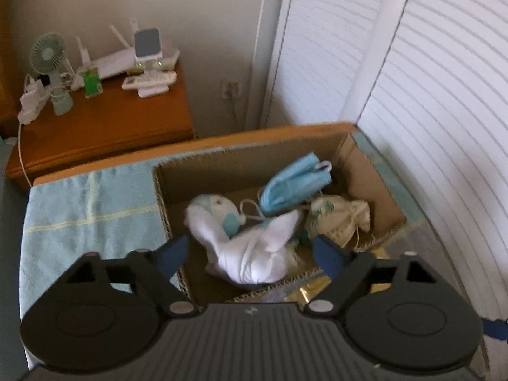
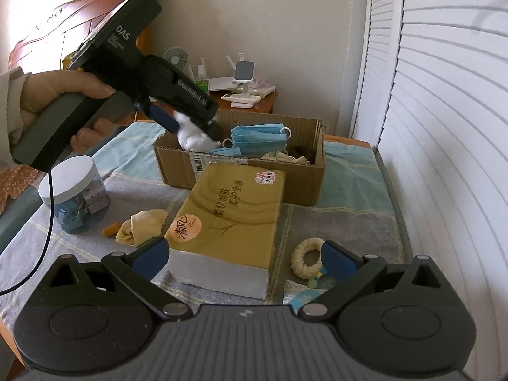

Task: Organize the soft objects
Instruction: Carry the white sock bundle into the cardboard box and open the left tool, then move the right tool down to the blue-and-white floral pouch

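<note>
Now the left gripper (image 1: 250, 254) hangs spread over the cardboard box (image 1: 374, 177), the white cloth bundle (image 1: 254, 247) loose between its fingers. The right gripper (image 2: 246, 258), also spread and empty, is nearest the tissue pack (image 2: 235, 209), lengthwise straight ahead.

L gripper (image 1: 250, 254) tilted steeply down, jaws wide, pads clear of anything. L hand (image 2: 60, 95) wrapped round its handle. R gripper (image 2: 244, 260) angled down, jaws apart, empty.

Daylight falls on a plain beige wall (image 1: 197, 6) — white louvred shutters (image 1: 444, 79) at right, a wooden nightstand (image 1: 104, 127) in the corner.
</note>
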